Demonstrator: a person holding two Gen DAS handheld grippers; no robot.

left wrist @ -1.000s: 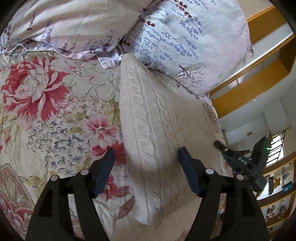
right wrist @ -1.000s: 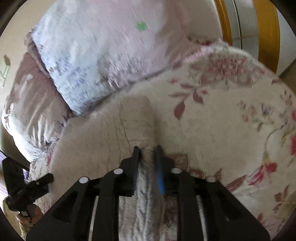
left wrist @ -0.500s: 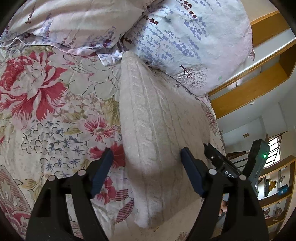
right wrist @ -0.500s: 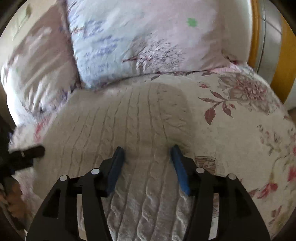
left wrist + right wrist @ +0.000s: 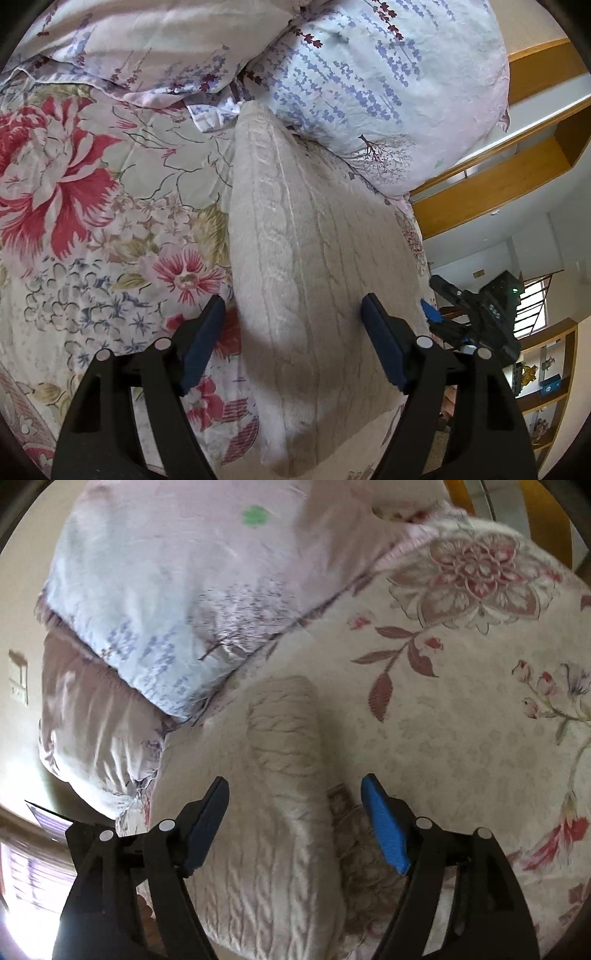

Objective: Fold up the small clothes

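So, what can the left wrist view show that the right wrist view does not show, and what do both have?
Only the left wrist view shows the big red flower printed on the bedspread, the wooden shelves of the room, and the right gripper at the sweater's far edge.

Only the right wrist view shows the right gripper with its jaws opening over the sweater's folded edge, and the bedspread's medallion print.

Both show the cream cable-knit sweater on the floral bedspread, touching the lavender-print pillow. The left gripper is open, holding nothing.
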